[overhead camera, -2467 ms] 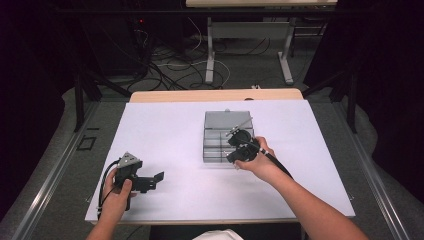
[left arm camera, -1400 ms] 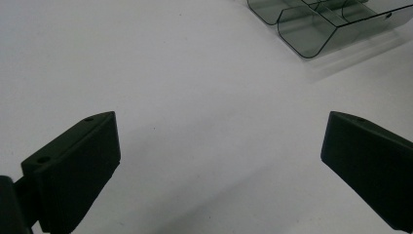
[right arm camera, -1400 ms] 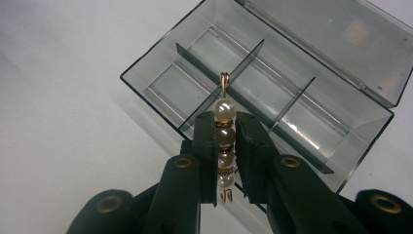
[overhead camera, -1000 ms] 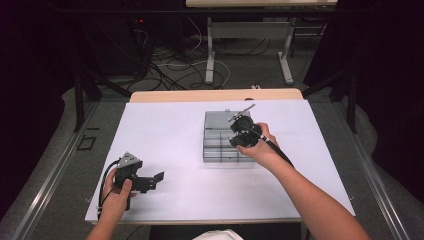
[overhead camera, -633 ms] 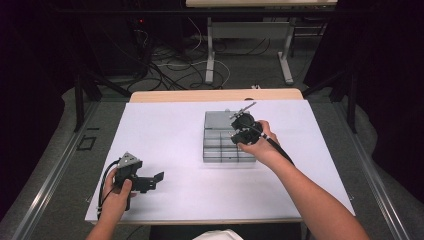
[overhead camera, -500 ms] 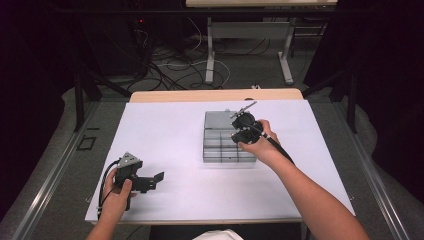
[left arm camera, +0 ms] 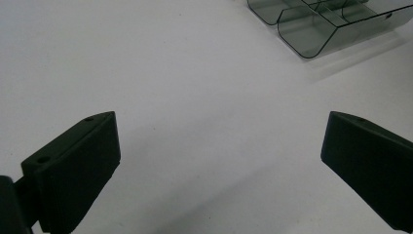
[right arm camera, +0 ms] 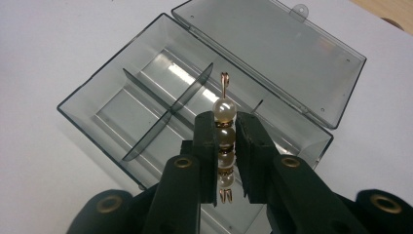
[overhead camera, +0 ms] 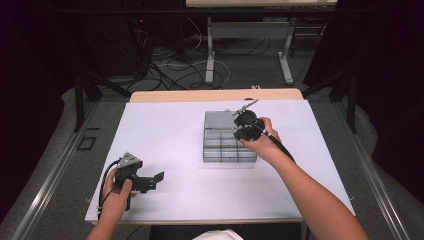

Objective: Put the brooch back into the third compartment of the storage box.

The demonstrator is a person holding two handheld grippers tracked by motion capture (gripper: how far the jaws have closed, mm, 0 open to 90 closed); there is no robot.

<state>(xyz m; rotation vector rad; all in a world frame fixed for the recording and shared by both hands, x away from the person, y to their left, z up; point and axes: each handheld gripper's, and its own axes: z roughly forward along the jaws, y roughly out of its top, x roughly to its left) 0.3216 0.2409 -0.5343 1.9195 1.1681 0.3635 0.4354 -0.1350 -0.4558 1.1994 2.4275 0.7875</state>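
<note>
While the right gripper [right arm camera: 225, 146] hangs over the smoky grey box [right arm camera: 146, 112], its two black jaws are pressed in on a string of pearl beads [right arm camera: 224, 141], a short strand of pale round beads with small gold spacers that stands upright between the jaws. The top bead and a thin gold loop rise clear of the jaw tips toward 12 o'clock, and a small gold end piece shows below the beads toward 6 o'clock. In the right gripper view the box lies open beneath the strand, its thin dividers splitting the tray into compartments, and its lid [right arm camera: 272, 53] is folded back flat on the worktop toward 1 o'clock. From the high view the right gripper [overhead camera: 246, 125] sits over the far right part of the box [overhead camera: 225, 145], held by the right hand [overhead camera: 262, 140]; whether the strand touches the box floor I cannot tell. The left gripper [overhead camera: 145, 180] rests low near the worktop's [overhead camera: 165, 130] near edge, at about 8 o'clock from the box and well apart from it. In its own view, its jaws stand wide apart over bare white surface, with a corner of the box [left arm camera: 321, 24] toward 1 o'clock.
</note>
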